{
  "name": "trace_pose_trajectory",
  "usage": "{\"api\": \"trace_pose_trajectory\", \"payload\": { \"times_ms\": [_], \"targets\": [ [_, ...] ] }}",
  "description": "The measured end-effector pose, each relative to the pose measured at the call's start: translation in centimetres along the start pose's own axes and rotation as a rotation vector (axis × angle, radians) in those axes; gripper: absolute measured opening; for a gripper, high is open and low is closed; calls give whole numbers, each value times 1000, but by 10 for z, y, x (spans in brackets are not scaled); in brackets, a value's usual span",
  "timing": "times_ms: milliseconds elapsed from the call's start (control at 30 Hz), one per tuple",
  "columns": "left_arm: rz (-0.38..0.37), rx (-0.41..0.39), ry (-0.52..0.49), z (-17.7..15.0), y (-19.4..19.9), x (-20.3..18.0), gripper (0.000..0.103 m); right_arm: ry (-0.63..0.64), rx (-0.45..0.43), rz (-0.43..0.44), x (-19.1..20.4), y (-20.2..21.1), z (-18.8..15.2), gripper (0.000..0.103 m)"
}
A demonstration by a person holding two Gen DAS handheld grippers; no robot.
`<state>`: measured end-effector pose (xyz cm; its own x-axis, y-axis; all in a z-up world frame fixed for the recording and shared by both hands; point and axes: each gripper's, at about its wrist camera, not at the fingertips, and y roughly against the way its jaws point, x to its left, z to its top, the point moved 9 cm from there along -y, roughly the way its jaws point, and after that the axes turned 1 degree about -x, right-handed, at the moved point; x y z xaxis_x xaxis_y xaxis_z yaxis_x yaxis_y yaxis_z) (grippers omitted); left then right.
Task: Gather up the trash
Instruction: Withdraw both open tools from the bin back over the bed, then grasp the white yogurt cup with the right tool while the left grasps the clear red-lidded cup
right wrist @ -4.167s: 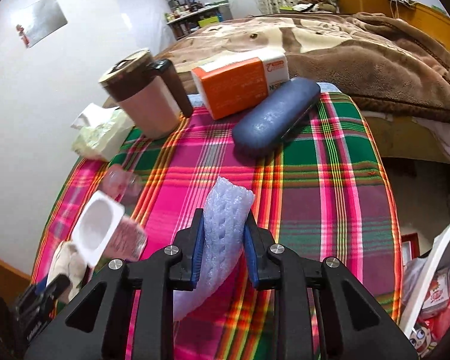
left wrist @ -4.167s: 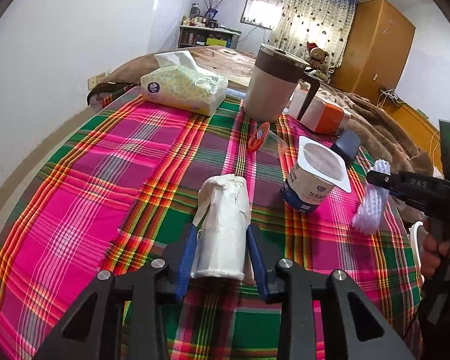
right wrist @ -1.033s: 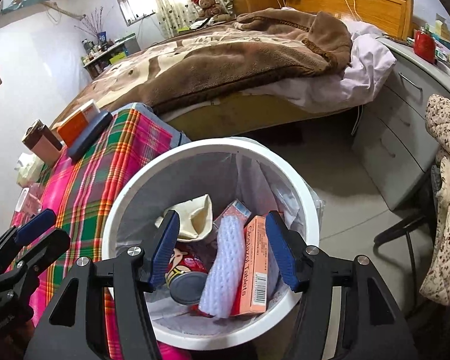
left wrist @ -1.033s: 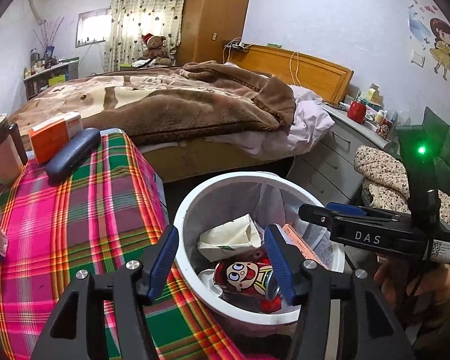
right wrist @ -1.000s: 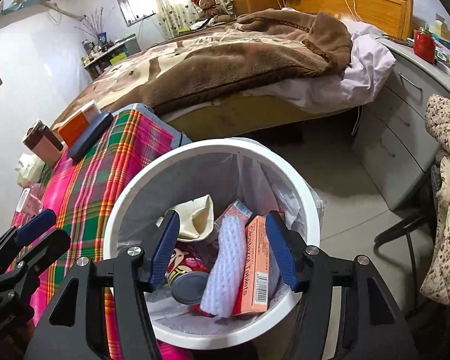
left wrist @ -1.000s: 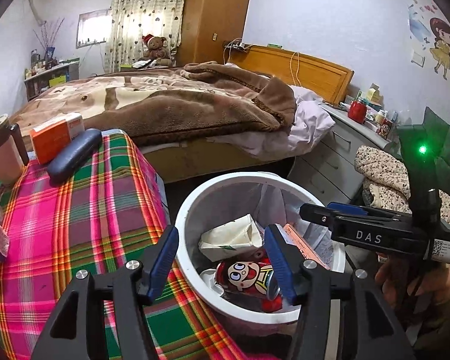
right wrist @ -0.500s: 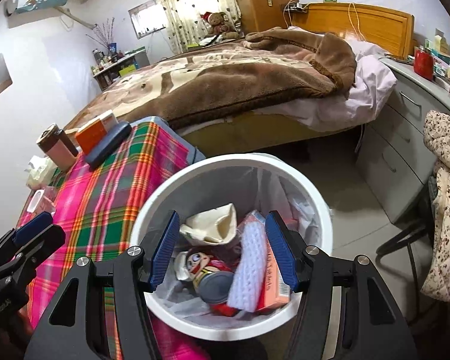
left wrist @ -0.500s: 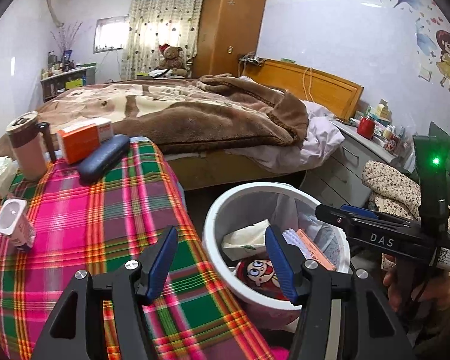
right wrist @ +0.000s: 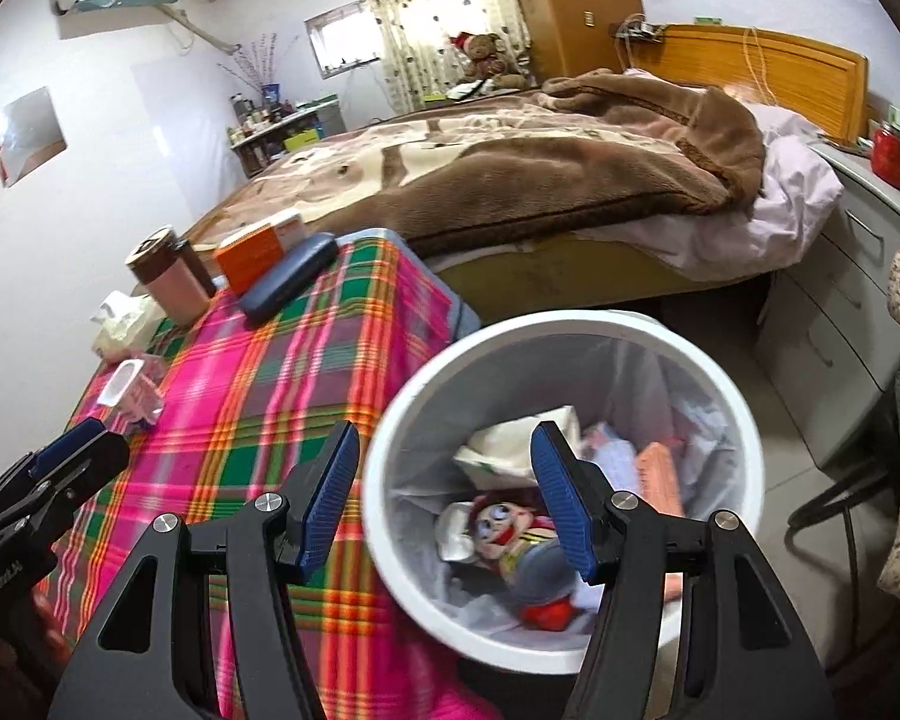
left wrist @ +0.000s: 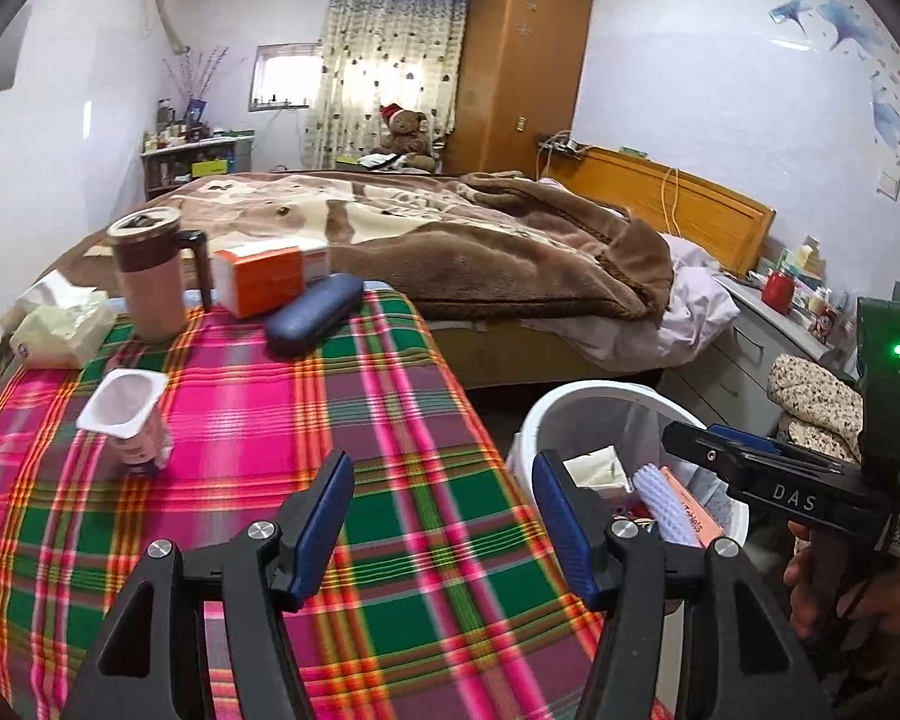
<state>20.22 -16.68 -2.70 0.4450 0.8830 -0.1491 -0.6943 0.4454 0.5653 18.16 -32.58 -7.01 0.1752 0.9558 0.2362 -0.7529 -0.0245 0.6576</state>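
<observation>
From the left wrist camera, the left gripper has its blue fingers apart and nothing between them. It hangs over the checked tablecloth. At about 10 o'clock from the gripper stands an empty yogurt cup, upright, with its lid peeled open. I think this is the next bit of trash to pick up. Farther back, near 11 o'clock, are a brown mug, an orange box and a dark blue glasses case. A soft tissue pack lies at the far left. These look like things to keep, but I cannot be sure. At 3 o'clock is the white trash bin on the floor beside the table. In it I can see a white paper carton, a white foam net sleeve and an orange box. The right gripper pokes in over the bin, side on.

From the right wrist camera, the right gripper is over the near rim of the trash bin. Its fingers are apart and hold nothing. Inside the bin are the paper carton, a red can with a cartoon face, and pale and orange bits at the right that are too blurry to name. The yogurt cup sits on the table at 10 o'clock, well apart from the bin.

So some trash is in. At least the cup is left.
</observation>
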Motion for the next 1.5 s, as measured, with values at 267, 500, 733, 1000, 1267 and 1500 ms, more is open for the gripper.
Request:
{"api": "trace_pose_trajectory", "payload": {
  "times_ms": [267, 500, 733, 1000, 1267, 1500],
  "targets": [
    [65, -18, 84, -6, 22, 62, 62, 53, 11, 80, 47, -11, -6, 61],
    [139, -36, 155, -12, 44, 121, 66, 97, 39, 132, 92, -25, -15, 61],
    [209, -48, 202, -16, 61, 173, 67, 177, 70, 189, 142, -39, -27, 64],
    [248, -27, 247, -25, 62, 223, 67, 259, 94, 241, 192, -61, -37, 68],
    [288, -14, 284, -30, 59, 271, 69, 330, 136, 303, 244, -96, -48, 72],
    [283, -6, 293, -21, 45, 302, 69, 355, 124, 342, 284, -119, -42, 75]
  ]
}}
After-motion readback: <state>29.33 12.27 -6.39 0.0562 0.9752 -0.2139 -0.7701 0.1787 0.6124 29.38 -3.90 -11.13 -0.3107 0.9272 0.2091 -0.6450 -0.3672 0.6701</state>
